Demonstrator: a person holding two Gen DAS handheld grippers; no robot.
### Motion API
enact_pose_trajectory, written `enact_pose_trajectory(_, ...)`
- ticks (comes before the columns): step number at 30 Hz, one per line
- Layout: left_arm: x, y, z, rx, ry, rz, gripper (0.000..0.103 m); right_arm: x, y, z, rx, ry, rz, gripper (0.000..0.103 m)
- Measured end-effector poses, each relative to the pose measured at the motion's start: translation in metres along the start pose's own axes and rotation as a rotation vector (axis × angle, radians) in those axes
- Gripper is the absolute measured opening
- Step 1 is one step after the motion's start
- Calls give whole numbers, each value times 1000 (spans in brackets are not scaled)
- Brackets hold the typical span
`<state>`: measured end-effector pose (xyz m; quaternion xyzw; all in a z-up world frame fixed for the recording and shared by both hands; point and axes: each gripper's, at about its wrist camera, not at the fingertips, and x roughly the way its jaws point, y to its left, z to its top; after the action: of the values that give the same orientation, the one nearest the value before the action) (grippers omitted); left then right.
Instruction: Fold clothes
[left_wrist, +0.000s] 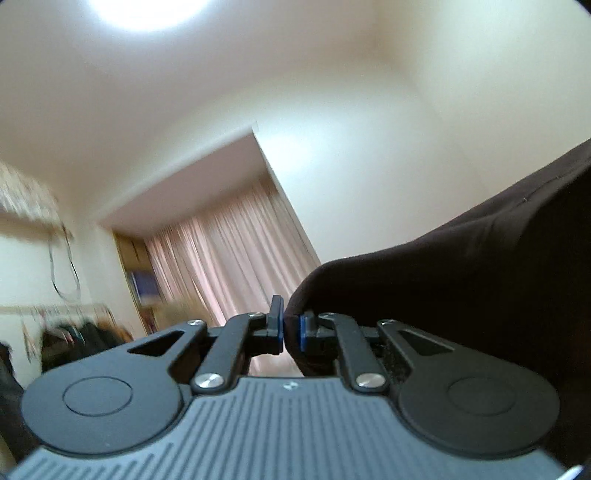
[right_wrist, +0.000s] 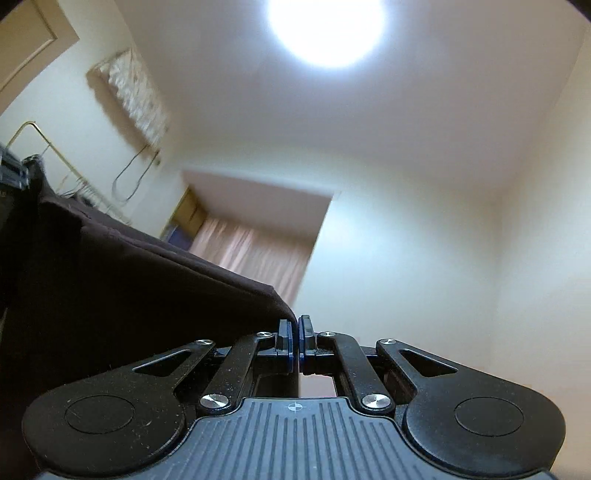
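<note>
Two tools were raised and tilted upward toward the ceiling, each pinching a part of the same dark brown garment (left_wrist: 461, 266). The left tool (left_wrist: 291, 330) had its blue-padded jaws nearly together with a fold of the cloth caught between them; from there the fabric ran up and away toward the right edge of the left wrist view, draping over the tool's right finger. The right tool (right_wrist: 296, 339) was clamped tight on the garment's corner, and the cloth stretched from its jaws toward the left edge of the right wrist view, taut along its upper hem. The garment hung in the air between the two tools, resting on no surface that either view showed. Behind it were pink curtains (left_wrist: 229, 258), a glowing ceiling lamp (right_wrist: 327, 29), a wall-mounted unit (right_wrist: 135, 92) high on the left wall with a cable looping below it, and a blurred clothes rack (left_wrist: 74, 325) low at the left.
</note>
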<state>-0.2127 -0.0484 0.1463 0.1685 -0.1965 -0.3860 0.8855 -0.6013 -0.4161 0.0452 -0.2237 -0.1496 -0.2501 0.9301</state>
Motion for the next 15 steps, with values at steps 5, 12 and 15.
enact_pose_trajectory(5, 1, -1, 44, 19, -63, 7, 8, 11, -11, 15, -44, -43, -63, 1)
enact_pose_trajectory(12, 85, -16, 24, 20, 11, -42, 8, 111, -7, -37, -184, 41, -87, 1)
enact_pose_trajectory(15, 171, -34, -33, -16, 110, -80, 9, 195, 6, -120, -240, 168, -42, 1)
